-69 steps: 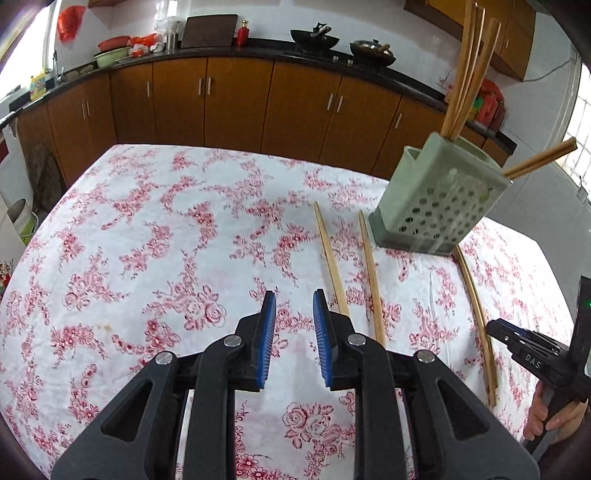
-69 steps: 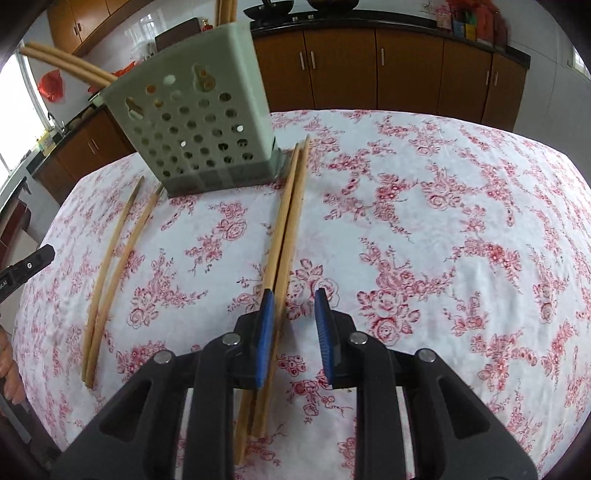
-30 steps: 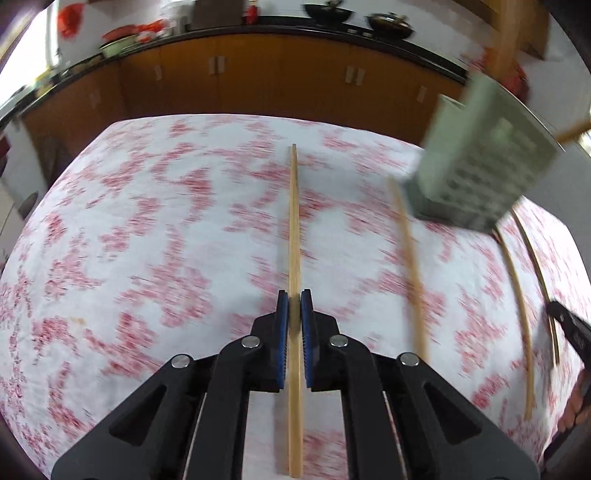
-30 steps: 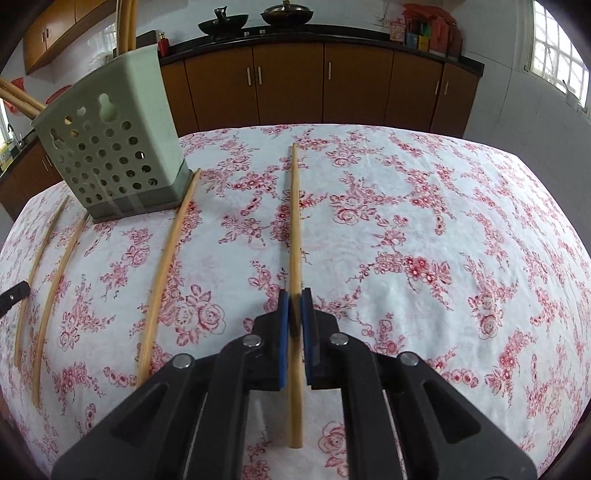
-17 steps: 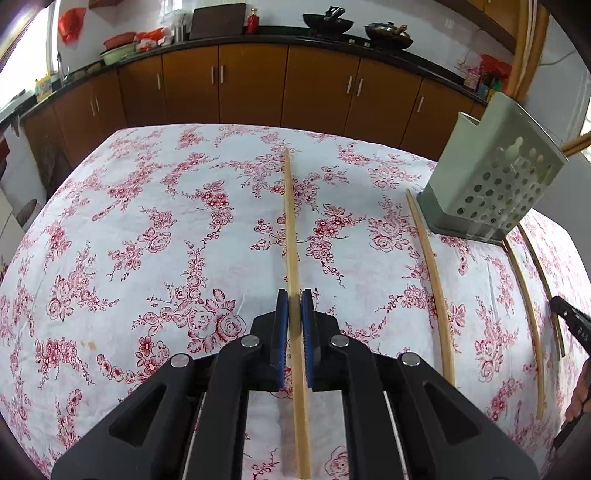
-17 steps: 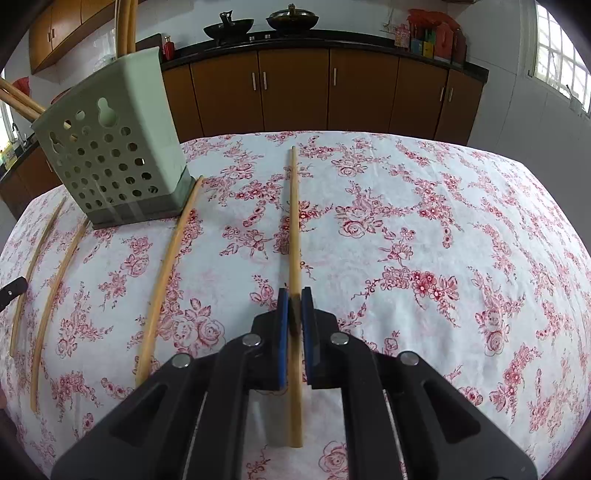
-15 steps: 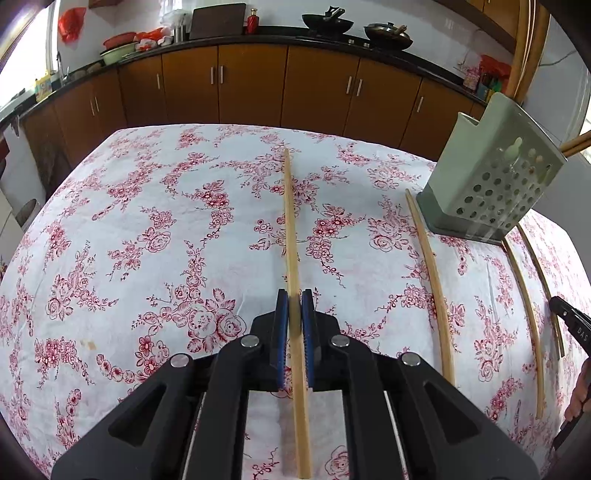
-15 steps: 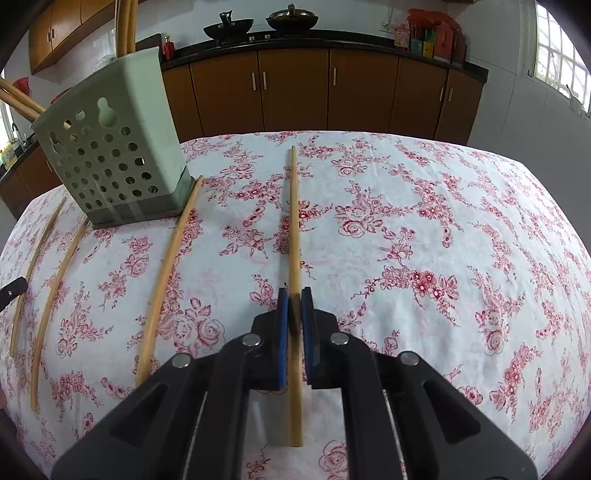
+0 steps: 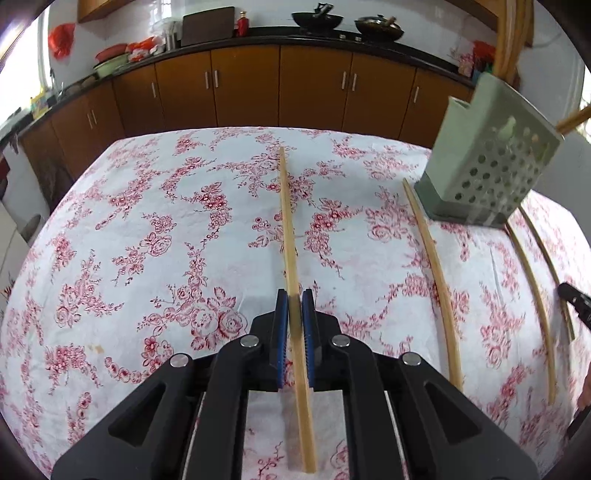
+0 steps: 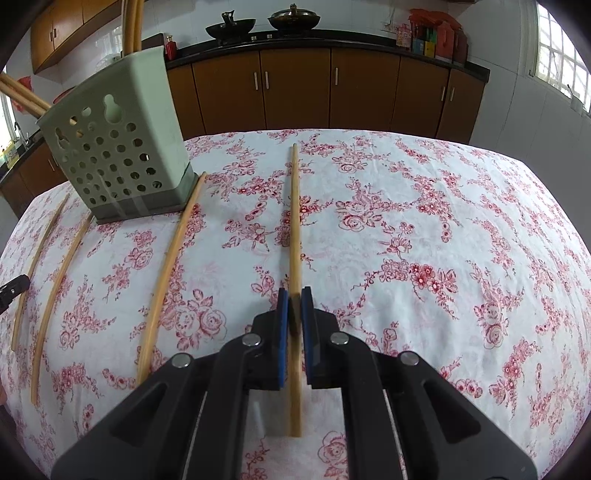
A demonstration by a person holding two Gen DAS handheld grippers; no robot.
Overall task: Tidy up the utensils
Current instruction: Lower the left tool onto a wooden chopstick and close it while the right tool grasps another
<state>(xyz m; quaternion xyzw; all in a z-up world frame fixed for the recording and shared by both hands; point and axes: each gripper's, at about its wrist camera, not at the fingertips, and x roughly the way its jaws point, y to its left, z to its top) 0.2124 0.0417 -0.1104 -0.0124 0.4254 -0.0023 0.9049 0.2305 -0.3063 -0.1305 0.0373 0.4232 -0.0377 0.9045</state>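
My left gripper is shut on a bamboo chopstick that runs straight ahead over the floral tablecloth. My right gripper is likewise shut on another chopstick, gripped near its near end. A pale green perforated utensil holder stands upright on the table, right of the left gripper and left of the right one. Chopsticks stick up from it. Loose chopsticks lie beside the holder: one between the grippers' lines and two more.
Brown kitchen cabinets and a dark counter with woks run behind the table. The table's far edge curves across both views. The tip of the other gripper shows at each view's side edge.
Both grippers stood open earlier and have closed, each on a chopstick. In the last half second the left view has rolled slightly; the right view is unchanged.
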